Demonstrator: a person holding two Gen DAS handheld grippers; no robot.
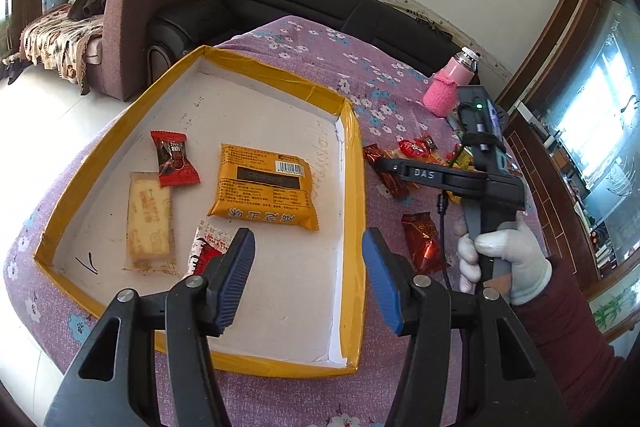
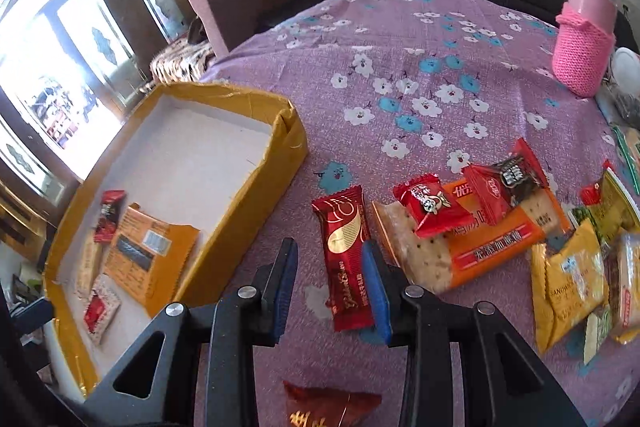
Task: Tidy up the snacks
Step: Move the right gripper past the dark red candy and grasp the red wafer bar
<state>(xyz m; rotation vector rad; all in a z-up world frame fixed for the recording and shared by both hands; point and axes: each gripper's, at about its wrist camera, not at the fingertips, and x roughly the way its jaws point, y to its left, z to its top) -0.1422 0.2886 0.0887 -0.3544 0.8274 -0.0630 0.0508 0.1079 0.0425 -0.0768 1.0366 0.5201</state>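
A shallow yellow-rimmed box point(image 1: 352, 163) lies on the purple flowered cloth. It holds an orange packet point(image 1: 264, 187), a red candy point(image 1: 174, 159), a pale biscuit pack point(image 1: 148, 223) and a red-and-white packet point(image 1: 208, 247). My left gripper point(image 1: 309, 233) hangs open over the box's near part with nothing between its fingers. My right gripper point(image 2: 329, 247) points down at the cloth, right of the box point(image 2: 288, 131). A long dark-red wafer bar point(image 2: 346, 263) lies between its jaws, against the right finger point(image 2: 376, 287) and apart from the left one. No pad presses on it.
Loose snacks lie in a heap right of the bar: a red candy point(image 2: 430, 205), an orange cracker pack point(image 2: 480, 243), a yellow sandwich pack point(image 2: 568, 279). Another red wrapper point(image 2: 328, 405) lies below the gripper. A pink knit-sleeved bottle point(image 2: 584, 43) stands at the back right. A gloved hand point(image 1: 504, 259) grips the right tool.
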